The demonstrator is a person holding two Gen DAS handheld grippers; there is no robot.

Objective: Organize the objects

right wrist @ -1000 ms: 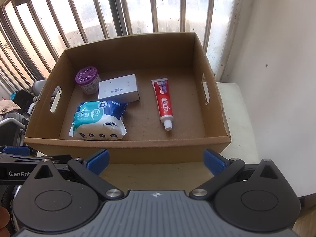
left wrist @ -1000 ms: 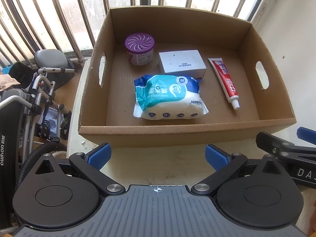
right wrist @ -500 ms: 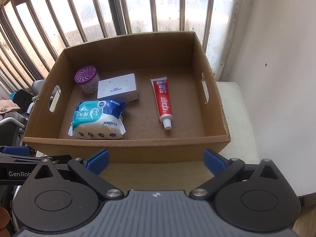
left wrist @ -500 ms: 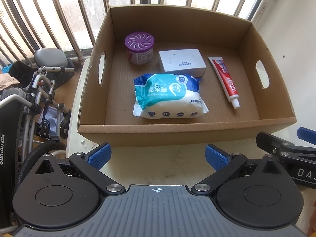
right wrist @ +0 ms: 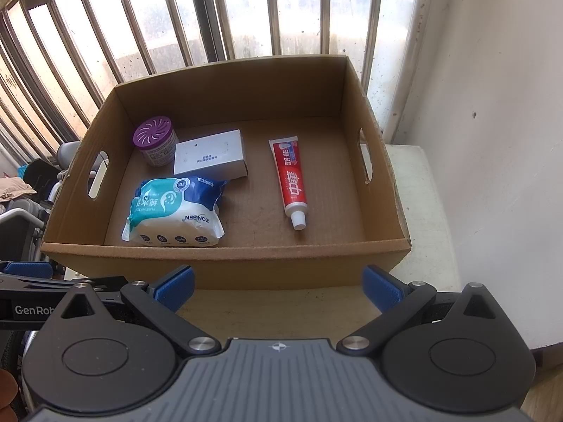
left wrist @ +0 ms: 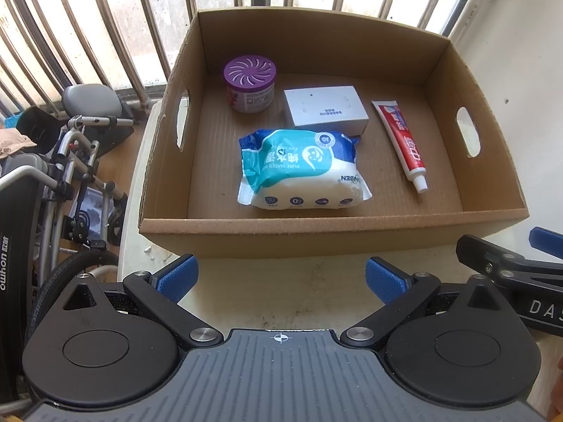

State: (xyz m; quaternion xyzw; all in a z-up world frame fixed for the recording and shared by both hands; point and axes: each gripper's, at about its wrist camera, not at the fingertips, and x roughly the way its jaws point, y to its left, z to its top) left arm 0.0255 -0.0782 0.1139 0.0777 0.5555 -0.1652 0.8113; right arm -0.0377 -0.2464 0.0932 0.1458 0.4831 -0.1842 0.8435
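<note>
Barely anything moved this past second: both my left gripper [left wrist: 279, 277] and right gripper [right wrist: 278, 288] hang released and empty by the box [left wrist: 316, 235], wipes [left wrist: 299, 168] still at 12 o'clock inside, so it fits sorted or unsorted.

The brown cardboard box [left wrist: 330, 235] is holding a jar with a purple swirl-patterned lid [left wrist: 250, 73], a white carton [left wrist: 325, 110], a blue, teal and white wipes pack [left wrist: 302, 172], and a red and white toothpaste tube [left wrist: 401, 140].

Each hand-held gripper [left wrist: 280, 276] has black linkage arms, silver screws, blue pads [right wrist: 174, 286].
</note>
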